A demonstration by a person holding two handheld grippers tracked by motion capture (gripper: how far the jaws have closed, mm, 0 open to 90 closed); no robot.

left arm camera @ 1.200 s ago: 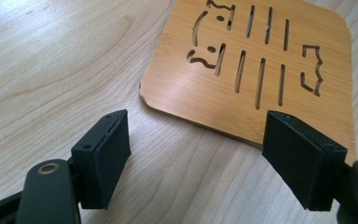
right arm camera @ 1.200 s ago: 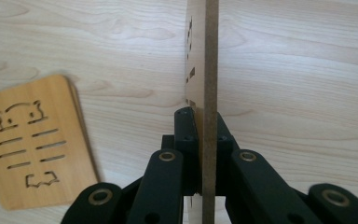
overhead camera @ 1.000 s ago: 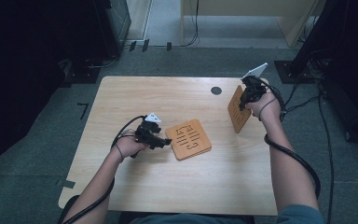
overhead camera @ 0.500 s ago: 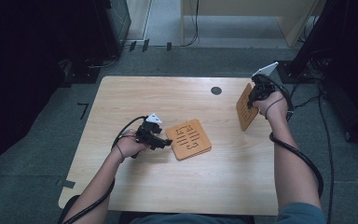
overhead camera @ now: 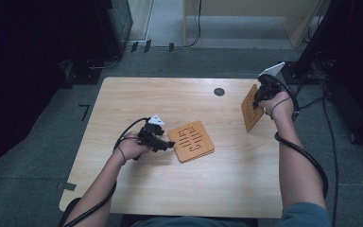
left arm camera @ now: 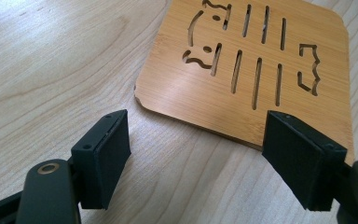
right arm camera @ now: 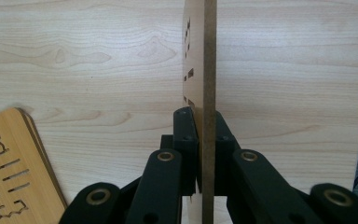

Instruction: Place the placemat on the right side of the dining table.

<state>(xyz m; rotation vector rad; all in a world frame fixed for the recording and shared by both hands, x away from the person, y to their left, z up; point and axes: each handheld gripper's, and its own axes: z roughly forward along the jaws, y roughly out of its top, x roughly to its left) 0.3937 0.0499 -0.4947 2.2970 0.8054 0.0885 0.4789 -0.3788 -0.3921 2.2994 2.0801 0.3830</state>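
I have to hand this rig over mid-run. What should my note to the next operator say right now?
Right gripper: shut on a slotted bamboo trivet, held on edge above the table's far right corner.
Left gripper: open, empty, jaws apart just short of the flat bamboo trivet lying mid-table.
Done: one trivet picked up.
Left: probably set the held trivet down or bring it to the flat one; the left has not gripped anything yet.
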